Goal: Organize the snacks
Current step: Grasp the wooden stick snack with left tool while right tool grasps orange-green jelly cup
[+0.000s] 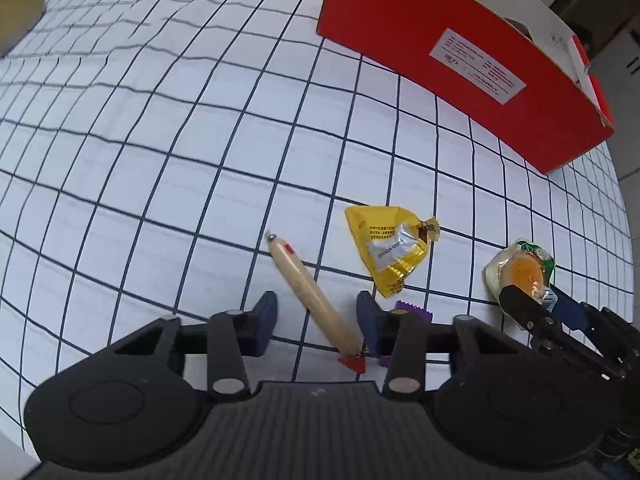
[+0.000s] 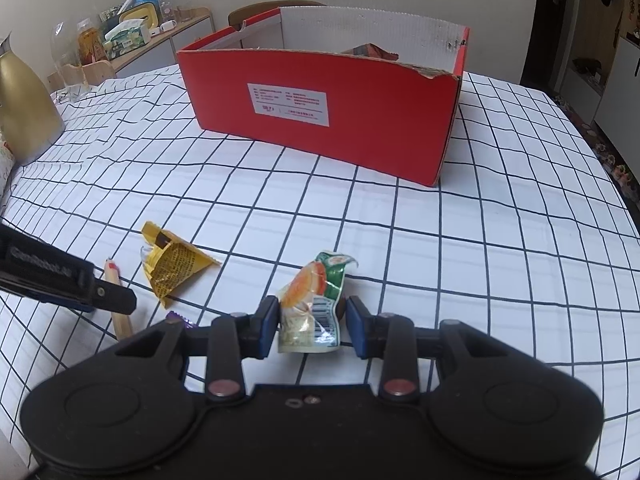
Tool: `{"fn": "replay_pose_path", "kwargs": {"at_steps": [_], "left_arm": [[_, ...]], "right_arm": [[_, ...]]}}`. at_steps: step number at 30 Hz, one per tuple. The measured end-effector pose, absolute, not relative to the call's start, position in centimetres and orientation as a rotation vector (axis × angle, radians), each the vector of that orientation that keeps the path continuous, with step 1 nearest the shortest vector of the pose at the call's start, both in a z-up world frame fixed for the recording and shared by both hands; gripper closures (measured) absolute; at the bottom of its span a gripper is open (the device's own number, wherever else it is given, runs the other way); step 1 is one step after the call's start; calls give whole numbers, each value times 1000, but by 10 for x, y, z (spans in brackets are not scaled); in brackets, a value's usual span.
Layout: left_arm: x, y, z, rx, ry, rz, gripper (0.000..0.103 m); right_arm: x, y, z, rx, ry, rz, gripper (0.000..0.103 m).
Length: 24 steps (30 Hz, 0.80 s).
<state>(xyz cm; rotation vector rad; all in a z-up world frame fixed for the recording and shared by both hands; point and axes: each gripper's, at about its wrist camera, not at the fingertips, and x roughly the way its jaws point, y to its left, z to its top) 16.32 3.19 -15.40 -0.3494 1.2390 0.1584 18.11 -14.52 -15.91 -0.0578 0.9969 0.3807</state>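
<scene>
The left gripper's point(image 2: 68, 280) black body reads "GenRobot.AI". The red box's point(image 2: 320, 120) white label point(image 2: 288, 104) and the yellow packet's point(image 2: 176, 268) print are too small to read.

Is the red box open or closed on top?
Open: the red box has no lid over it, and its white inner wall and a dark packet inside show.

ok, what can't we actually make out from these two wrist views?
- Red box contents: its front wall hides all but one dark packet edge in the right wrist view; the left wrist view shows only the outside.
- Box label print: too small in both views.
- Purple wrapper: mostly behind the left gripper finger.
- Sausage: near end cut off by the left gripper's finger in the right wrist view.
- Right gripper grip on green packet: far-pad contact unclear.
</scene>
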Motion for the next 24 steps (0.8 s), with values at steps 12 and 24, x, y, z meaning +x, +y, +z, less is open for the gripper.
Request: {"fn": "replay_pose_path", "kwargs": {"at_steps": [12,24], "left_arm": [[160,33,-152,-227,1211,161,93],[137,82,-143,-331,1181,117,94]], "right_arm": [[176,-144,-158,-71,995,386,69],[163,-153,-149,-63,993,397,69]]}}
